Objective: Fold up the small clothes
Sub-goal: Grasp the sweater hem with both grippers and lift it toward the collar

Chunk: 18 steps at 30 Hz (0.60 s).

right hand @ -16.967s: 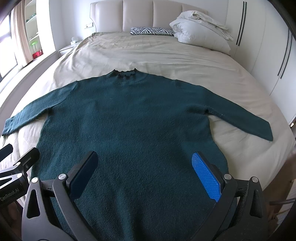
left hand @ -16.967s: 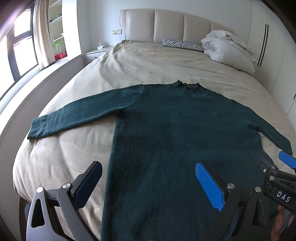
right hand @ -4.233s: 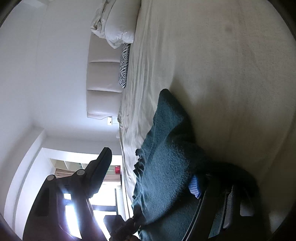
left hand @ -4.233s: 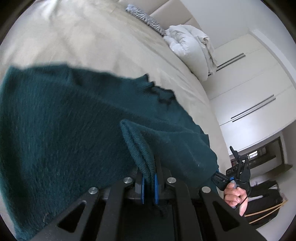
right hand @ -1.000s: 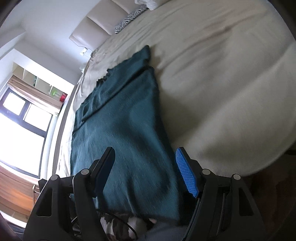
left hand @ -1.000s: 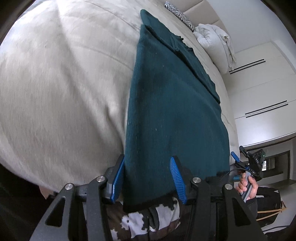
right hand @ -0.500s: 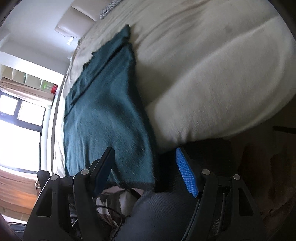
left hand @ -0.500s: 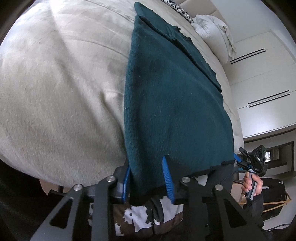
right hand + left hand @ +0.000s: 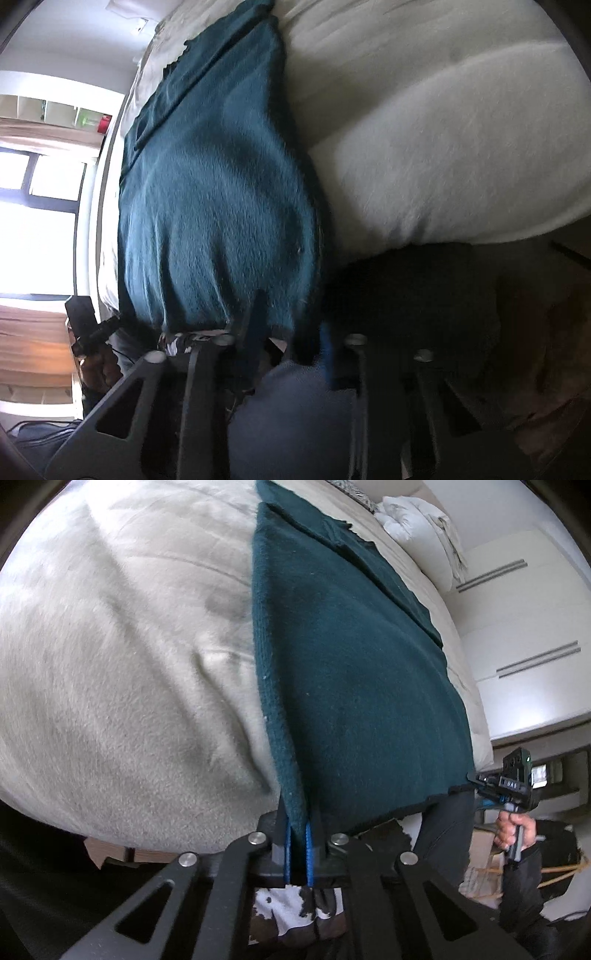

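A dark teal sweater (image 9: 351,657) lies on the beige bed (image 9: 129,657), sleeves folded in so it forms a long rectangle, its hem hanging off the foot of the bed. My left gripper (image 9: 298,843) is shut on the hem's left corner. My right gripper (image 9: 291,339) has its jaws closed on the hem's right corner of the sweater (image 9: 214,192); the view is blurred. The right gripper also shows in the left wrist view (image 9: 480,781) at the hem's other corner.
White folded bedding (image 9: 424,528) sits by the headboard. White wardrobe doors (image 9: 517,627) stand to the right of the bed. A window (image 9: 40,218) and shelves are on the left side. The person's legs are at the bed's foot.
Both grippers have closed on the hem corners; half a second ago their jaws stood open around the hem. The hem is now pulled a little off the bed's edge.
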Motion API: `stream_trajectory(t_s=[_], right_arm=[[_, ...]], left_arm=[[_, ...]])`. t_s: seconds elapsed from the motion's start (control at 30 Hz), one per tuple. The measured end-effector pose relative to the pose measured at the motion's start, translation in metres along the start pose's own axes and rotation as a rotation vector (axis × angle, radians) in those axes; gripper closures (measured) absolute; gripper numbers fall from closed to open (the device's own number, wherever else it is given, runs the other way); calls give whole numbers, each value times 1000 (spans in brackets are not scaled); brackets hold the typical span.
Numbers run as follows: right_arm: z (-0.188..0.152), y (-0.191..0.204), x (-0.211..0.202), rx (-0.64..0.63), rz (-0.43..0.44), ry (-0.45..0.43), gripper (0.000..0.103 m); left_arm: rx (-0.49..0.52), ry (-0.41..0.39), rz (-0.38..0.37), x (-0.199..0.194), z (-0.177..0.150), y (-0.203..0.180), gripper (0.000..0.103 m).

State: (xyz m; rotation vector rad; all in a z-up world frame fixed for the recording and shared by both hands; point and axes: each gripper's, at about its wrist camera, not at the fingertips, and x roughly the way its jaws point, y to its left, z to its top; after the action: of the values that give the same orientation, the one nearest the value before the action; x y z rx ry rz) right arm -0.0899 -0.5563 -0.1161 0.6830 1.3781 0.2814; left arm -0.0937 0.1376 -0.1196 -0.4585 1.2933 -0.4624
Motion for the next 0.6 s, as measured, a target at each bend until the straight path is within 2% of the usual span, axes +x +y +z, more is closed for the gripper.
stream_trajectory(t_s=[0.13,0.2,0.33,0.6], right_arm=[[-7,-6,-6,38,45,-32,96],[-10,-7,-13,37,70,-54,97],[-10,2,-32,24,116,-116,97],[14,14,-55,55,316,-250,97]], left_arm=[[49,4,3,-6,-1,-11,98],[50,-9,-21,-12,0,-13,98],[3,-62,-119,-30,5,-8,98],[-143,-157,-373,-59,16,11,98]])
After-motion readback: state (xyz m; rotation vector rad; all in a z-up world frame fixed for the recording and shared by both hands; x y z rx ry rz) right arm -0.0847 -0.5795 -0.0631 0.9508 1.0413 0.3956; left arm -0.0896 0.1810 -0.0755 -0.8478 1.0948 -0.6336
